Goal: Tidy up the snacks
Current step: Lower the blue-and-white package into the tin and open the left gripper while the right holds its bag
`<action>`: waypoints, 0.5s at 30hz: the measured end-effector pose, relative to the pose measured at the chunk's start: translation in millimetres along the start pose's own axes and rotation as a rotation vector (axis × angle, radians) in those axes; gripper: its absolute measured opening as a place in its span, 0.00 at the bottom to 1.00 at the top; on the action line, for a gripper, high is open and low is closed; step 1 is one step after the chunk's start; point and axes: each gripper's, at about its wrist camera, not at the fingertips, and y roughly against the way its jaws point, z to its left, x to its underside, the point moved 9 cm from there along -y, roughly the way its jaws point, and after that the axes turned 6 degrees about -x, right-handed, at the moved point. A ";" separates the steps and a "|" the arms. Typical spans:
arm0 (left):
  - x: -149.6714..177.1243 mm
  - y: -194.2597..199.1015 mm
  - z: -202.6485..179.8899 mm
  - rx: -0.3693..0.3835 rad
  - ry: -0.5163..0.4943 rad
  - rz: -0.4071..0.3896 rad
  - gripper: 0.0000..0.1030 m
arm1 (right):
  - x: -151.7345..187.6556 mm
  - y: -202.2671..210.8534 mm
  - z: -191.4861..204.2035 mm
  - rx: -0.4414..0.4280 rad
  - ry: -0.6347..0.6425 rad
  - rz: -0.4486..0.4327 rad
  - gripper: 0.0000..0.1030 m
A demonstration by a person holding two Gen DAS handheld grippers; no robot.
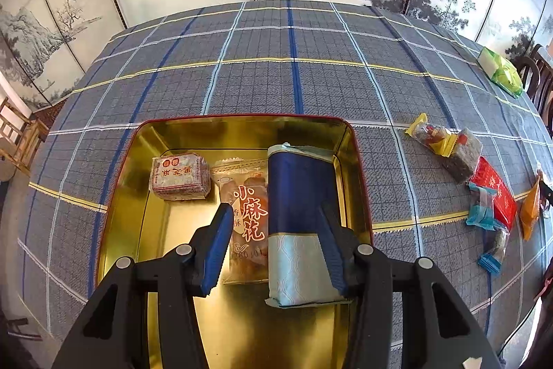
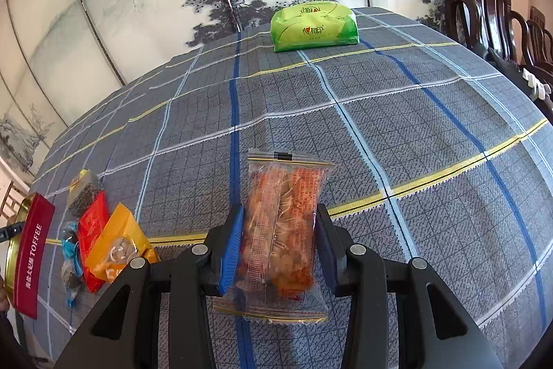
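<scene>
Clear-wrapped orange snack packet (image 2: pixel 281 223) pinched between the right gripper (image 2: pixel 278 241) fingers above the plaid tablecloth (image 2: pixel 397 113).
Left gripper (image 1: pixel 274 241) fingers spread over the gold tin (image 1: pixel 242 123), where the blue packet (image 1: pixel 299 223), twist-snack packet (image 1: pixel 247 213) and paper-wrapped block (image 1: pixel 179 177) lie; more snacks (image 1: pixel 484 192) sit right of the tin.

Glossy gold metal tin (image 1: pixel 152 140), woven plaid tablecloth (image 1: pixel 262 85), clear plastic wrapper (image 2: pixel 283 217)

tin (image 1: pixel 359 182): blue pack (image 1: pixel 297 217), twist bag (image 1: pixel 247 217), tea brick (image 1: pixel 179 177) | clear snack (image 2: pixel 281 230): claw-held
</scene>
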 end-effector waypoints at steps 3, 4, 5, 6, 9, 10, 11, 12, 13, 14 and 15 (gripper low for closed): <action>5.1 9.5 1.9 -0.023 0.012 -0.020 0.45 | 0.0 -0.1 0.4 0.001 0.001 0.000 0.40; 7.0 13.0 3.1 -0.036 0.018 -0.028 0.46 | 0.0 -0.2 0.4 0.001 0.001 0.000 0.40; 9.2 16.3 4.5 -0.046 0.023 -0.037 0.46 | 0.0 -0.2 0.5 0.000 0.000 0.000 0.40; 11.2 19.4 5.5 -0.051 0.027 -0.045 0.47 | -0.1 -0.3 1.0 0.000 0.000 0.000 0.40; 17.9 28.3 7.8 -0.084 0.033 -0.070 0.52 | -0.1 -0.4 1.3 0.001 0.001 0.000 0.40; 20.5 31.3 7.1 -0.091 0.033 -0.079 0.54 | -0.2 -0.5 1.3 0.001 0.001 0.001 0.40; 22.8 34.4 6.7 -0.096 0.032 -0.090 0.54 | -0.2 -0.5 1.4 0.001 0.001 0.001 0.40; 25.5 37.2 6.6 -0.103 0.033 -0.099 0.55 | -0.2 -0.6 1.6 0.001 0.001 0.000 0.40; 27.6 39.8 6.2 -0.108 0.034 -0.107 0.57 | -0.2 -0.6 1.7 0.002 0.001 0.001 0.40; 29.6 42.3 5.0 -0.108 0.036 -0.114 0.59 | -0.2 -0.7 1.8 0.003 0.002 0.001 0.40; 31.8 44.5 3.8 -0.106 0.036 -0.120 0.61 | -0.2 -0.8 1.9 0.004 0.003 0.001 0.40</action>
